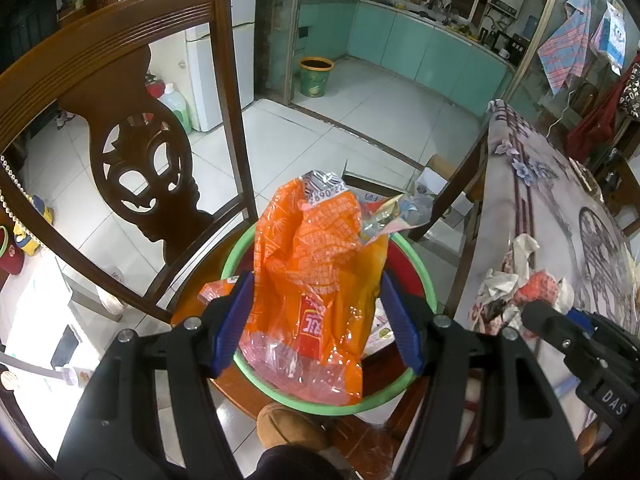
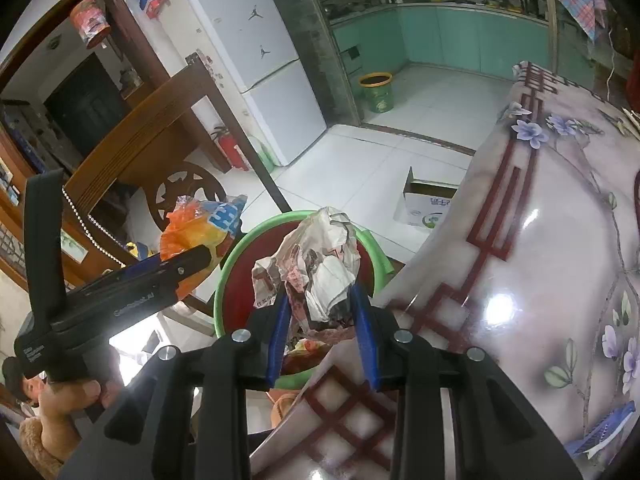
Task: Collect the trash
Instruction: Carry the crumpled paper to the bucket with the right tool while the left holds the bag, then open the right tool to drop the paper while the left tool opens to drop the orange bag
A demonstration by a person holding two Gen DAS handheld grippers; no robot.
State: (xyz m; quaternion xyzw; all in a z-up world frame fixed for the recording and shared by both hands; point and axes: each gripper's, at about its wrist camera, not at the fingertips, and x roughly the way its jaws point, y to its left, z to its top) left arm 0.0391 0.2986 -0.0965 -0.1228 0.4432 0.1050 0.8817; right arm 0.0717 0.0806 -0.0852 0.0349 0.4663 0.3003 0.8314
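Observation:
An orange snack bag (image 1: 316, 272) stands upright between the blue pads of my left gripper (image 1: 316, 280), which is shut on it just above a red bin with a green rim (image 1: 404, 388). More wrappers (image 1: 386, 216) lie in the bin behind the bag. In the right wrist view my right gripper (image 2: 319, 294) is shut on a crumpled white wad of paper and plastic (image 2: 320, 264) at the table edge (image 2: 420, 308), with the bin (image 2: 224, 280) just beyond. The left gripper (image 2: 208, 252) with the orange bag (image 2: 196, 232) shows at the left. The right gripper (image 1: 536, 312) and wad (image 1: 516, 280) show over the table.
The bin sits on a carved wooden chair (image 1: 120, 80). The flowered table (image 2: 540, 240) fills the right. A cardboard box (image 2: 428, 208) and a green bucket (image 1: 316, 76) stand on the tiled floor. A fridge (image 2: 272, 80) is behind. A person's slipper (image 1: 288, 424) is under the bin.

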